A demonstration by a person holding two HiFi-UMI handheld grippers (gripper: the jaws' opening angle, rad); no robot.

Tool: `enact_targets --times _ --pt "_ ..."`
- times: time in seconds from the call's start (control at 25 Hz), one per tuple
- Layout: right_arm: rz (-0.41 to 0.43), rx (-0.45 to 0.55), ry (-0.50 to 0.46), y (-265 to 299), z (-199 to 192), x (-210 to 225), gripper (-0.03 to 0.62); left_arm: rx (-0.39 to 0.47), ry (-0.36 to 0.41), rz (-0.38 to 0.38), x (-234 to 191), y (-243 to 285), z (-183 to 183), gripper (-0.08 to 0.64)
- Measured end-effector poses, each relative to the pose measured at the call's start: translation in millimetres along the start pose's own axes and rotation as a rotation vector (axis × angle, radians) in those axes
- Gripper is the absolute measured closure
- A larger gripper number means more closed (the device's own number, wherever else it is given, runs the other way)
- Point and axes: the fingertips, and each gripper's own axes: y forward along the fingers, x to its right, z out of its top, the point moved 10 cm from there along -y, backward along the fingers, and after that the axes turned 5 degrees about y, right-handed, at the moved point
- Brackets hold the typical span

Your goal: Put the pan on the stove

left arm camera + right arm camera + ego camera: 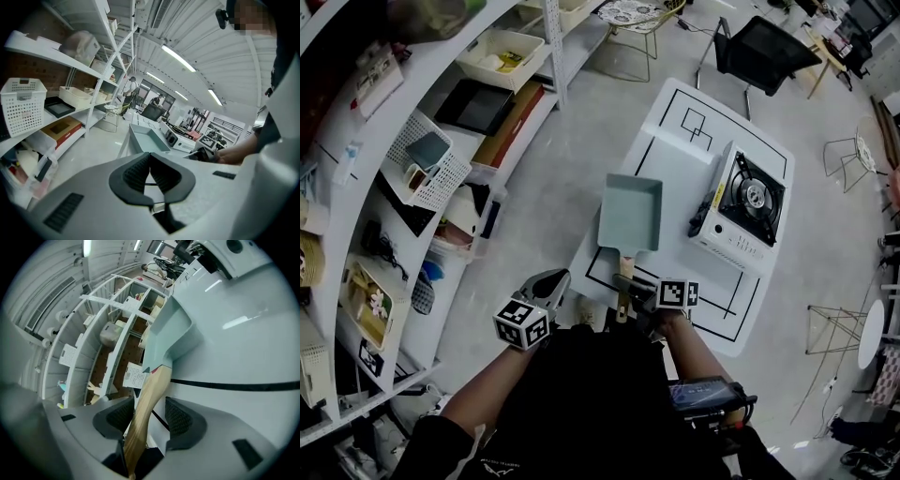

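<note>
Head view puts the pan [630,211] flat on the white table [675,141], close to the table's 9 o'clock edge, with its wooden handle [624,300] running toward 6 o'clock, straight at you. The stove [741,208] stands on the same table at 3 o'clock from the pan, near it but apart, so the pan is on the tabletop and not on the burner.

Your right gripper [625,281] comes in from 3 o'clock and sits at the handle. In the right gripper view its claw is released: the jaws stand wide and the handle rises between them toward 12 o'clock. The handle lies close along the pad at 9 o'clock, and you cannot tell there whether they touch; a clear gap shows on the 3 o'clock side. A black line [234,386] marked on the table crosses behind the handle.

Your left gripper [551,281] hangs at 9 o'clock from the handle, just off the table's edge and over the floor. In the left gripper view its pads [136,171] meet at the tips, clenched on nothing, and the pan lies beyond them at 12 o'clock.

White shelving [356,216] with baskets fills the 9 o'clock side of the head view, and a black chair [764,52] stands at 1 o'clock beyond the table
</note>
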Motion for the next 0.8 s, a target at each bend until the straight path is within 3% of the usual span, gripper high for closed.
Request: enact_targets --times 0.12,0.8 --pt "0.049 0.018 0.051 1.2 -0.7 1.8 0.414 -0.010 0.011 0.000 0.3 -0.1 -1.0 0.549" --pt "0.161 0.137 0.139 -4.2 -5.6 1.0 0.454 -0.022 0.020 -0.021 1.8 -1.3 7.4 0.549"
